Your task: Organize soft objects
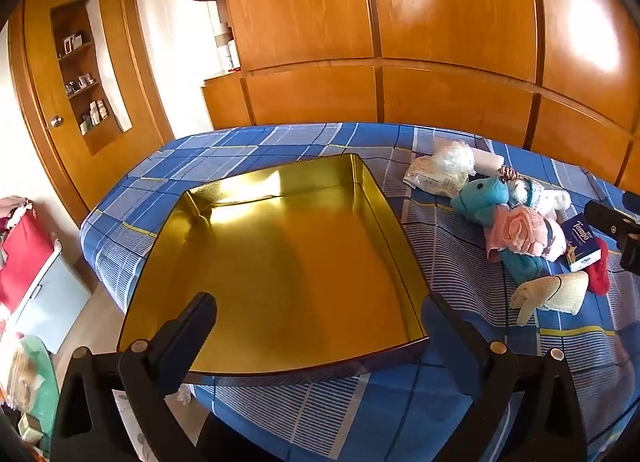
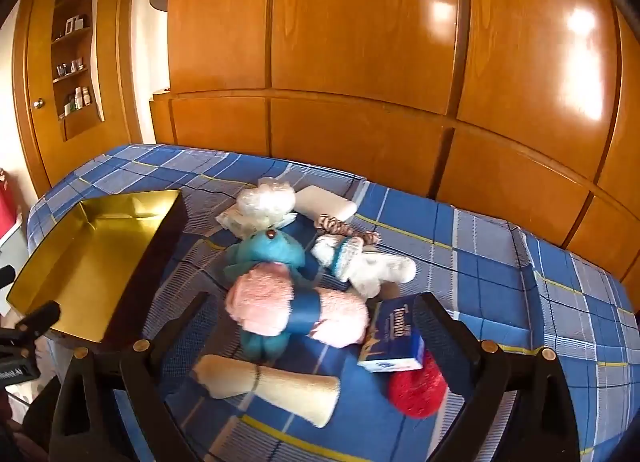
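Gold-lined tin box sits empty at left on the blue plaid bedspread. Left gripper hangs over it, jaws spread, grasping nothing. To the right lies the soft pile: teal plush toy, pink rolled towel, Tempo tissue pack, red scrubber. Right gripper hovers above these, jaws wide, empty.

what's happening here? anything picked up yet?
Nothing picked up yet. A person holds two grippers over a bed with a blue plaid sheet. The left gripper hangs open over the empty gold tin. The right gripper is open above the pile of soft things: a pink rolled towel lying on a teal plush, a cream roll, a tissue pack, a red scrubby. All of these lie on the bed beside the tin.
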Demonstrator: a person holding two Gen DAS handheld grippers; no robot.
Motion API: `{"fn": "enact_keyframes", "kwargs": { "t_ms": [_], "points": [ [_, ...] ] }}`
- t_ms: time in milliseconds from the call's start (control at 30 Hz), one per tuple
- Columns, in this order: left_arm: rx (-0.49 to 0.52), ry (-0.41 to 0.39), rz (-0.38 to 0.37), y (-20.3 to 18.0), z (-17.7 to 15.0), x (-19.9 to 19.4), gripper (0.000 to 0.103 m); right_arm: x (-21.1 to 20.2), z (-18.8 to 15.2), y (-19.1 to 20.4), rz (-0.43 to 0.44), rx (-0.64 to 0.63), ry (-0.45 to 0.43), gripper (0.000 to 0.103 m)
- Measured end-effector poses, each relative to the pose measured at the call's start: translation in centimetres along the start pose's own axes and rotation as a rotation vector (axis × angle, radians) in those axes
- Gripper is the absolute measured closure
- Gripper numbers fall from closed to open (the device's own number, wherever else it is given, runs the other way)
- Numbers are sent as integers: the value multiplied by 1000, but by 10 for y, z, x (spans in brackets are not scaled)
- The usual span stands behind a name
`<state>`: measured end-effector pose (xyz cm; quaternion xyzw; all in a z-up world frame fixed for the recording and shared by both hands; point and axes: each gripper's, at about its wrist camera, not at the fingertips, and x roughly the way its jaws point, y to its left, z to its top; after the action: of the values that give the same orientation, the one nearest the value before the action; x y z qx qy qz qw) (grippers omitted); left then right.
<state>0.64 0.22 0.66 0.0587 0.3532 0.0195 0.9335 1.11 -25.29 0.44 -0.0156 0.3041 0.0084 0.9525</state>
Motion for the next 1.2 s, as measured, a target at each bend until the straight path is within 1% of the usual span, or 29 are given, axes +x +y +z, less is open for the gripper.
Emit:
{"fn": "enact_keyframes", "kwargs": {
  "t_ms": [133,300,533,900,1200],
  "points": [
    [4,3,9,-2,-1,0,0,6,-3,-12,-7,7,-4,3],
    [5,14,19,-3,-1,2,0,15,-6,-27,2,70,24,3],
    [6,30,32,-4,0,5,0,15,-6,-41,11,139,24,3],
    [9,29,37,-4,2,6,0,16,-5,-51,16,198,38,3],
    [40,21,34,-10,5,5,0,21,-6,-58,18,234,64,3]
  ]
}}
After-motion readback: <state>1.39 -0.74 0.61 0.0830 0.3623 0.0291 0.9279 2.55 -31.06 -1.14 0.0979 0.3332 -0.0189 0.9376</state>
